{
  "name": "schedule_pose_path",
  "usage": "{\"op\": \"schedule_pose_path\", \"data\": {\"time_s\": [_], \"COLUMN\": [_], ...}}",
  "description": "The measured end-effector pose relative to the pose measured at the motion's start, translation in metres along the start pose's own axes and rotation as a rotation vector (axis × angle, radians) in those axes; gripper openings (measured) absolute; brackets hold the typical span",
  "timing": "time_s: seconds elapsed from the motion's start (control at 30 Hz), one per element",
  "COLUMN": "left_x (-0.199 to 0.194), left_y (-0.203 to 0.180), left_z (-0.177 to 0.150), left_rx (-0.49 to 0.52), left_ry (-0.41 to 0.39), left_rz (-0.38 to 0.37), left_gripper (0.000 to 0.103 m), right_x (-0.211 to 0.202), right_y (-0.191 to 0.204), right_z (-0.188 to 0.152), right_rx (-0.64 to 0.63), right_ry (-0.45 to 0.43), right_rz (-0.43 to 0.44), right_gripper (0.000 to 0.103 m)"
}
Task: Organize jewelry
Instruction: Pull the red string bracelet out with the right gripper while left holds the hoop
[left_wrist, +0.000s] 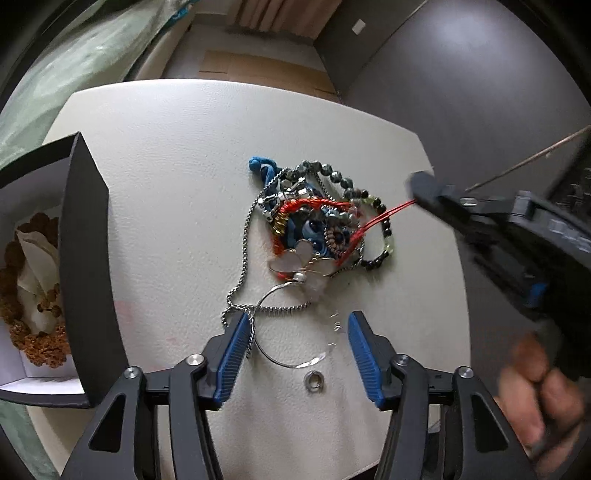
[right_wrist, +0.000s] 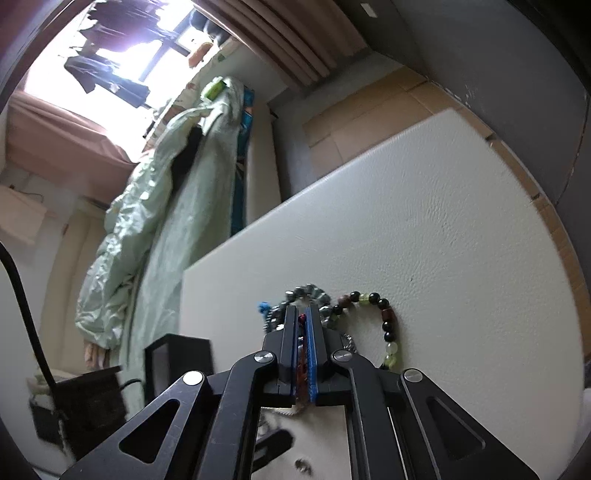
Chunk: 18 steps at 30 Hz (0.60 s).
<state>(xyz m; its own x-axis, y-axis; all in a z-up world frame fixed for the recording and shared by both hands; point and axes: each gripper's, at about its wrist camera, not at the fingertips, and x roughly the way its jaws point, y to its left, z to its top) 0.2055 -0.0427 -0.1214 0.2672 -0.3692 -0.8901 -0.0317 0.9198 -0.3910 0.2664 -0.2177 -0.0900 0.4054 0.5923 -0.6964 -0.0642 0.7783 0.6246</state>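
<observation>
1. Blue-padded left tongs (left_wrist: 295, 354) are spread wide, low over the white counter (left_wrist: 166, 177), holding nothing.
2. Between them lie a thin silver hoop (left_wrist: 291, 325) and a small ring (left_wrist: 313, 380).
3. Just past the hoop sits a tangled jewelry pile (left_wrist: 314, 225).
4. Right tongs (right_wrist: 303, 325) are clenched on a red string (left_wrist: 384, 216) from the pile.
5. On the left stands a black box (left_wrist: 85, 258) with brown beads (left_wrist: 37, 347) inside.

The desk (left_wrist: 177, 155) looks matt, leather-grained; the chain (left_wrist: 245, 236) and hoop (left_wrist: 280, 360) shiny metal; beads (right_wrist: 388, 325) glossy.
</observation>
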Motion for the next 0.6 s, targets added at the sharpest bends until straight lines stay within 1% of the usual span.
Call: {"op": "schedule_pose_path", "data": {"time_s": [0.03,0.17,0.37,0.53,0.6], "left_x": [0.001,-0.007,-0.023,-0.006,0.002], "left_y": [-0.001,-0.002,-0.012,-0.022,-0.028], "left_z": [0.002,-0.002,-0.004,-0.004,-0.005], "left_rx": [0.004,0.02,0.038,0.09,0.126], "left_ry": [0.0,-0.02,-0.087,-0.048,-0.035], "left_rz": [0.006,0.021,0.04,0.05,0.081], "left_gripper": [0.069,0.07,0.07,0.07,0.07], "right_x": [-0.006,-0.033,-0.061,-0.078,-0.082], "right_y": [0.0,0.003,0.0,-0.008,-0.01], "right_z": [-0.001,-0.006,-0.005,-0.001,0.0], "right_rx": [-0.002,-0.015,0.0,0.021,0.024], "right_ry": [-0.008,-0.051,-0.112,-0.159,-0.165], "right_rz": [0.005,0.024,0.033,0.035,0.038], "right_gripper": [0.006,0.006,0.006,0.006,0.006]}}
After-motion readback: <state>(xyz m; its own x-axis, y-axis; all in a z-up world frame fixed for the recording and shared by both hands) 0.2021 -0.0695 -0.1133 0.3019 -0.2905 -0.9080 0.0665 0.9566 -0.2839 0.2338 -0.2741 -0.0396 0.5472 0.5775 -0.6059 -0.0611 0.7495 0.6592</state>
